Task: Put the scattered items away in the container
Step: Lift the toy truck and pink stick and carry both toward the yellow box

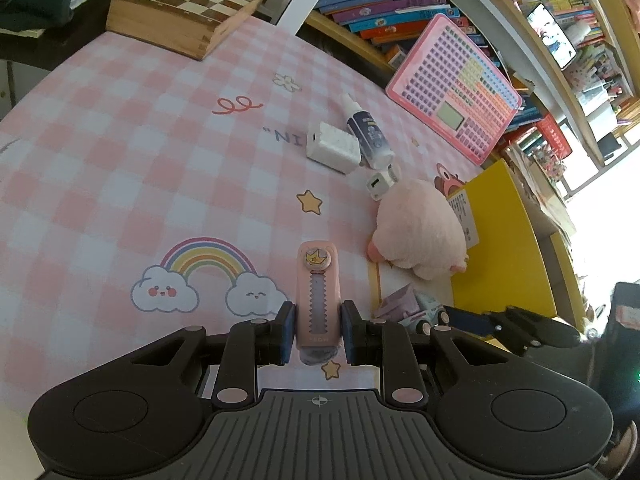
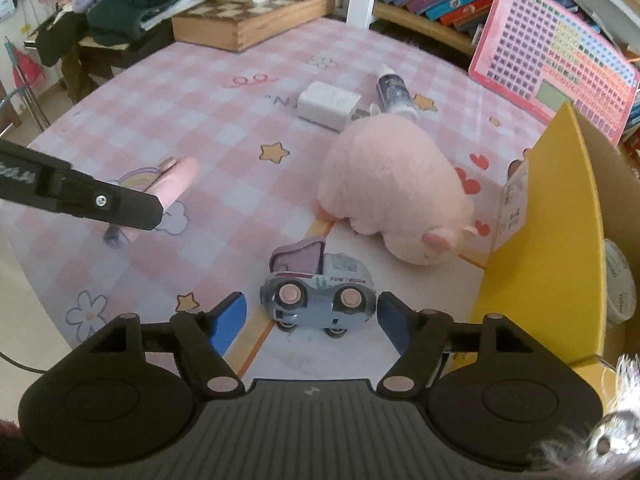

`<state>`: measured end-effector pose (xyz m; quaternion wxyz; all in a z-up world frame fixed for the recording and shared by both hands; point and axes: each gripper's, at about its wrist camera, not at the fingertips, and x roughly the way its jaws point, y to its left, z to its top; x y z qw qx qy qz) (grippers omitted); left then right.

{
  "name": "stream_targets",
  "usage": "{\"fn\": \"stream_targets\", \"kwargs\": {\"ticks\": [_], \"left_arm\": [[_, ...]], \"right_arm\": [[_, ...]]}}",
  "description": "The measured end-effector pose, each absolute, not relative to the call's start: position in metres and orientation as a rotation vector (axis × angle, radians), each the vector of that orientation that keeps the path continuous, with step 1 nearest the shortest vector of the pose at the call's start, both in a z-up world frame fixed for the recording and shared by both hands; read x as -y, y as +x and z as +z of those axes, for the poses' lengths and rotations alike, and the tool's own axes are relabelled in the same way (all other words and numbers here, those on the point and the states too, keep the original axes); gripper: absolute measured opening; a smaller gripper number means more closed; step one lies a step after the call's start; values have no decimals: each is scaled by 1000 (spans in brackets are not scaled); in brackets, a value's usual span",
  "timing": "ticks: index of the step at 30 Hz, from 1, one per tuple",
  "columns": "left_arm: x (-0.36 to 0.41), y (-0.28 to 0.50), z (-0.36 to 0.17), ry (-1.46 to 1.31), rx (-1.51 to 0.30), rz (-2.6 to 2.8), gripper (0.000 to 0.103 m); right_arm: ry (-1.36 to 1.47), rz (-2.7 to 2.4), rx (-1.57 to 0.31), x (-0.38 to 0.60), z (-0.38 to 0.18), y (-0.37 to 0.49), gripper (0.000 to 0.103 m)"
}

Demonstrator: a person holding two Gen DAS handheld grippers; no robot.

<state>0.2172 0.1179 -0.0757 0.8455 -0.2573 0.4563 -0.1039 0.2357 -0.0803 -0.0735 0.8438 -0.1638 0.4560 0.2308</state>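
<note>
While the left gripper (image 1: 318, 330) clamps a pink utility knife (image 1: 317, 288) by its lower body just above the checked tablecloth (image 1: 120, 160), the right gripper (image 2: 312, 316) stands spread wide around a toy truck (image 2: 318, 290), pads not touching it.

Knife and truck both look light, rigid and smooth plastic; the knife's flat sides suit the present hold, and the truck, lying on its side, seems best pinched across its ends, clear of the wheels. A soft pink plush (image 2: 394, 196) lies near the yellow box (image 2: 536, 240), along with a white charger (image 1: 334, 147), a small bottle (image 1: 370, 136) and a small white plug (image 1: 380, 185). Most of the box interior is cut off, and the knife's lower tip is blurred.
</note>
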Motion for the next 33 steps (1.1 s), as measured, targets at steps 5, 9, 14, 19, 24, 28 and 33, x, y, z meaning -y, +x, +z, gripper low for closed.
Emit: {"fn": "stream_targets", "kwargs": {"ticks": [5,9,14,19,24,28,33], "left_arm": [[-116,220,-77,-545,-977,-232,22],[-117,220,-80,-566,-982,-230,22],[-120,218,-77,-600,-971,-235,22],[-119,212,-71,-612,-958,-266,22],[-116,202,-63,-609,-945,-303,22],[-113,191,-56,-597,-933,-332,22],[-115,174,-45,-603,-917,-374,22]], "right_arm": [[-310,475,-1005,82,-83,248,62],[-292,487,-1001,83,-82,250,61],[-295,521,-957,82,-71,242,61],[-276,521,-939,86,-58,232,61],[-249,506,-920,94,-44,216,61],[-235,496,-902,96,-36,199,61],[-218,484,-883,98,-24,177,61]]}}
